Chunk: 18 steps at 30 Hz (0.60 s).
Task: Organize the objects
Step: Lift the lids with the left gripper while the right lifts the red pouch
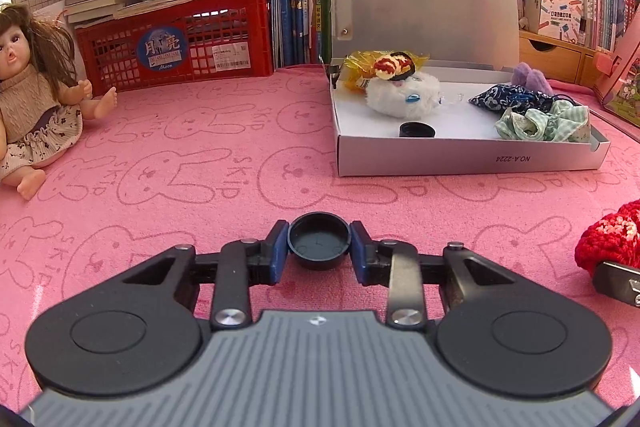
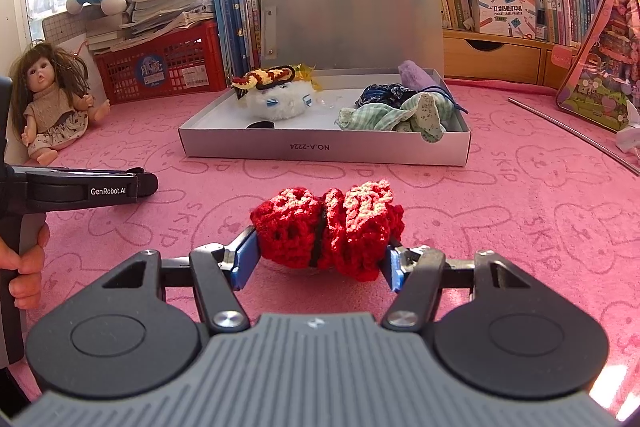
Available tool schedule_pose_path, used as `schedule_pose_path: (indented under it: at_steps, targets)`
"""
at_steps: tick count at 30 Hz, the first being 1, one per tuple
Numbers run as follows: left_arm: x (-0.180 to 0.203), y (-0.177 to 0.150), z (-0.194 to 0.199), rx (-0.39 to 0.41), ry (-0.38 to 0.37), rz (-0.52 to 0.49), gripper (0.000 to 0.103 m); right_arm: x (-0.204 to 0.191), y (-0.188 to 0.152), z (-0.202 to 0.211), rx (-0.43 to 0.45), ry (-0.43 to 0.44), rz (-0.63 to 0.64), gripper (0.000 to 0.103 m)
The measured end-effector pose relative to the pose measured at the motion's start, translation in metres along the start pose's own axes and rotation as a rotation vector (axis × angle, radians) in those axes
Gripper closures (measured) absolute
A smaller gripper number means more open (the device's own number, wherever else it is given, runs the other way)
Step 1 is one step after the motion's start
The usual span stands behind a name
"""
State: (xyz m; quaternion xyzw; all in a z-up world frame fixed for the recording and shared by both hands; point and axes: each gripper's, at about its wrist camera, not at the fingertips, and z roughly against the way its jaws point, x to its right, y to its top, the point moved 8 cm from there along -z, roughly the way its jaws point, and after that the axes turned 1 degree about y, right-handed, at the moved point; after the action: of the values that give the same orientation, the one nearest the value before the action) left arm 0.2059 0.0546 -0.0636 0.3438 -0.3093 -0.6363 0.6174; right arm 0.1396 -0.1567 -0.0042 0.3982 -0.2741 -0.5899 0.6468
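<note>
My left gripper (image 1: 319, 247) is shut on a black round cap (image 1: 319, 245), held just above the pink cloth. My right gripper (image 2: 322, 253) is shut on a red crocheted piece (image 2: 328, 227), which also shows at the right edge of the left wrist view (image 1: 612, 239). The open grey box (image 1: 468, 159) lies ahead, also in the right wrist view (image 2: 320, 149). It holds a white fluffy toy (image 1: 404, 97), another black cap (image 1: 417, 129), a blue patterned pouch (image 1: 508, 99) and green checked cloth (image 1: 540, 125).
A doll (image 1: 36, 103) sits at the left on the pink cloth (image 1: 200, 167). A red crate (image 1: 176, 43) with stacked books, upright books and plush toys line the back. A metal rod (image 2: 572, 133) and a colourful bag (image 2: 600, 79) are at the right.
</note>
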Motion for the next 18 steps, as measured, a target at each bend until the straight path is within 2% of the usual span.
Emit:
schedule_pose_path:
  at_steps: [8,11,13,15,18]
  targets:
    - [0.017,-0.002,0.025,0.03,-0.045,-0.049,0.065,0.002,0.001,0.005,0.004,-0.009,-0.004,0.038]
    - [0.018,0.002,0.025,0.064,-0.018,-0.086,0.065,0.001,0.001,0.007,0.005,-0.012,0.003,0.038]
    - [0.011,0.004,0.013,0.039,0.002,-0.062,0.065,0.0,0.001,0.008,0.008,-0.015,0.005,0.038]
    - [0.004,0.005,0.008,0.015,-0.016,-0.007,0.065,0.001,0.001,0.009,0.01,-0.017,0.006,0.038]
    - [0.006,0.003,0.013,0.035,-0.034,-0.04,0.065,0.002,0.0,0.007,0.003,-0.016,0.003,0.038]
